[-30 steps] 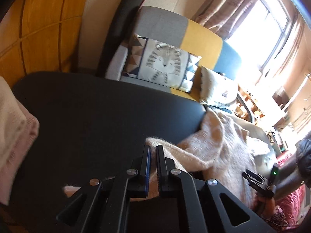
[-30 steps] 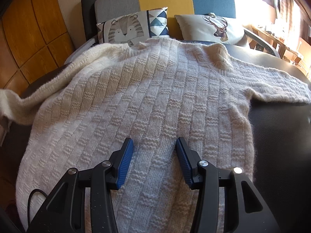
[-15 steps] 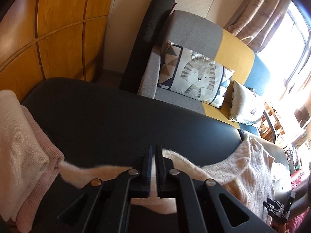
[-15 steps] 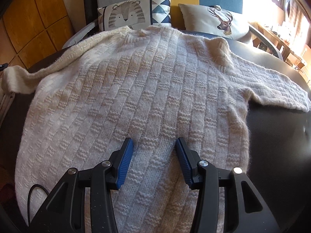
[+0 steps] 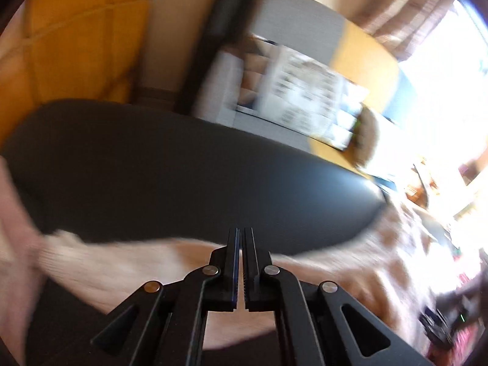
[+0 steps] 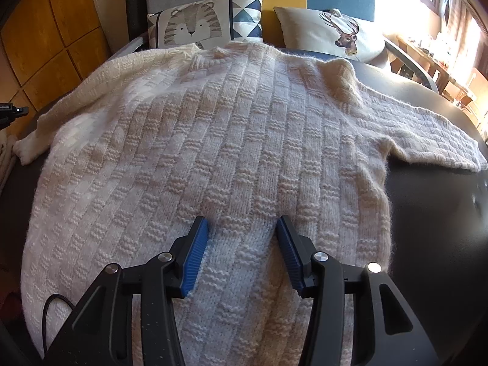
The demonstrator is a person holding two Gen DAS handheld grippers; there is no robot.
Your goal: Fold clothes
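A cream knitted sweater (image 6: 231, 140) lies spread flat on the black table (image 6: 433, 213), both sleeves stretched outwards. My right gripper (image 6: 241, 219) hangs open just over the lower body of the sweater, its blue pads (image 6: 195, 253) apart with knit showing between them. The left wrist view is blurred by motion. There my left gripper (image 5: 242, 231) is shut on the sweater's left sleeve (image 5: 100, 262), which trails to both sides of the fingers across the table (image 5: 152, 167). The cuff (image 5: 58, 241) points left.
A stack of folded pinkish clothes (image 5: 12, 222) sits at the table's left edge. Behind the table stands a sofa with a tiger cushion (image 6: 195, 24) and a deer cushion (image 6: 335, 33). Wooden panels (image 6: 45, 39) line the left wall. A black cable (image 6: 48, 311) runs near the front.
The left gripper has carried the sleeve leftwards and lower over the table, pulling it out straight. The sweater lies flatter and wider. The right gripper has stayed put, still open.
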